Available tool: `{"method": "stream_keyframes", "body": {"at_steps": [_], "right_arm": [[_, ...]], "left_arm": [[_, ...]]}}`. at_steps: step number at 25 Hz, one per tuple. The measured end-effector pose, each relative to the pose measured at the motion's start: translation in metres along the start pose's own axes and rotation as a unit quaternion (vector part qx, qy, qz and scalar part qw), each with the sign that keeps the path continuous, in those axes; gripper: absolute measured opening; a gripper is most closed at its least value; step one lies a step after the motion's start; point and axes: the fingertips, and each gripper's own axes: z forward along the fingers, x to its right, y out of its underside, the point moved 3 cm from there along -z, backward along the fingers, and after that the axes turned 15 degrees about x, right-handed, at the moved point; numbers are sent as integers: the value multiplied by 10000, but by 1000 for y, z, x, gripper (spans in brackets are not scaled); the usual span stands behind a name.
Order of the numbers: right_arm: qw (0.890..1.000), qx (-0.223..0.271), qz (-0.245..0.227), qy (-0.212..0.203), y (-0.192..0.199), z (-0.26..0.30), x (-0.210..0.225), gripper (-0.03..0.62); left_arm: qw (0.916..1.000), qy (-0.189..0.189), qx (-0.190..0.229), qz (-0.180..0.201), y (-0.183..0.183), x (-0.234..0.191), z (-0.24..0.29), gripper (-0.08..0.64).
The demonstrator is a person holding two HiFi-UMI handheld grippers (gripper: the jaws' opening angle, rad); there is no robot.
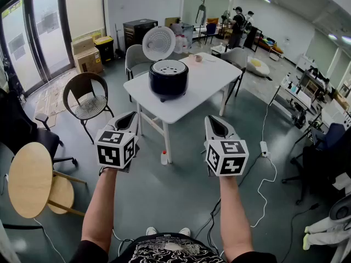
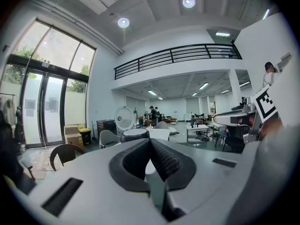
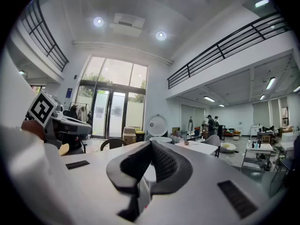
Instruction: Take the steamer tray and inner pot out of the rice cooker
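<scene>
Both arms are out in front of me. The left gripper (image 1: 129, 118) and right gripper (image 1: 217, 123) are held side by side above the grey floor, well short of the white table (image 1: 189, 100). In each gripper's own view the dark ribbed pads are clenched together at the tips with nothing between them.

The rice cooker (image 1: 168, 78) stands on the table, dark-bodied, well apart from both grippers. Its round white lid (image 1: 159, 43) is tipped up behind it. The steamer tray (image 1: 168, 67) shows as a pale perforated disc seated in the cooker's mouth. It covers the inner pot, which I cannot see.

In both gripper views the closed jaws block most of the cooker, so only its top edge and lid show.

A small bottle (image 1: 163, 158) stands on the floor by a table leg, label unreadable. Two people (image 1: 239, 22) at the far end are too small to make out.
</scene>
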Motion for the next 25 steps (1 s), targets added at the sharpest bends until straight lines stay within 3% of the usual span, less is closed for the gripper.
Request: {"method": "stream_keyframes", "body": {"at_steps": [15,19,25], "right_arm": [[10000,20,-44,24,3,-5,2,13],[9999,10,-103,37,3,-2,2,48],[9999,-9,-116,19,3,-5,2,94]], "left_arm": [[10000,50,18,78,0,10,-1,12],[9999,85,0,124,2,10,2,12],[9999,89,-12,135,2,13,3,85]]}}
